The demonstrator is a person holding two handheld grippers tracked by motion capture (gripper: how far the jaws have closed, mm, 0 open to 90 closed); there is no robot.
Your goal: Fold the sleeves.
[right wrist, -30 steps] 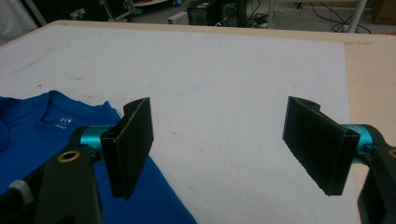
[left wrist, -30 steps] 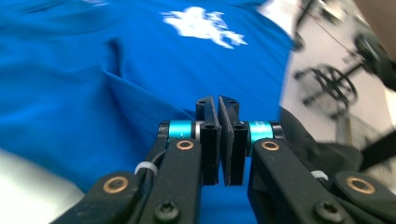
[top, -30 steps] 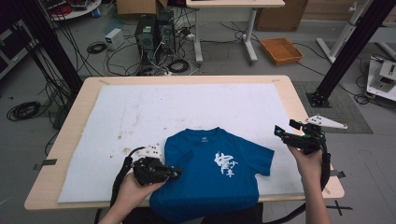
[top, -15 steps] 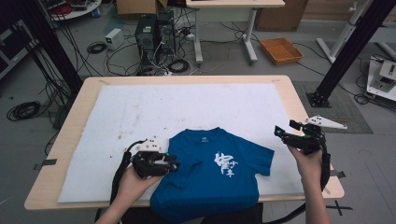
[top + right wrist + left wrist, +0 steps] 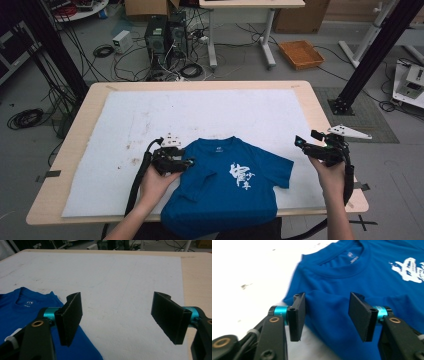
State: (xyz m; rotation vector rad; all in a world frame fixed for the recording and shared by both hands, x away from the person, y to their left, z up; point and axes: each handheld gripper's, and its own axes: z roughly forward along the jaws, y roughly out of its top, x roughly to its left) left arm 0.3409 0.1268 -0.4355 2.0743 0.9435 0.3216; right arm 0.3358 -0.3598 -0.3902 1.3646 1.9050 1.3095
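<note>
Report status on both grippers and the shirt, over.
Left gripper jaws just been opening, nothing pinched, folded sleeve lying below. Right gripper open, off the shirt's edge. Blue T-shirt flat on white mat, left sleeve folded in. Nothing in the way.

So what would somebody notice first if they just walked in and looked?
The bright blue T-shirt with white lettering, lying on the white mat at the table's near edge. Next, the two black grippers: the left gripper, jaws just opened, over the folded-in sleeve, the right gripper open beside the shirt.
</note>
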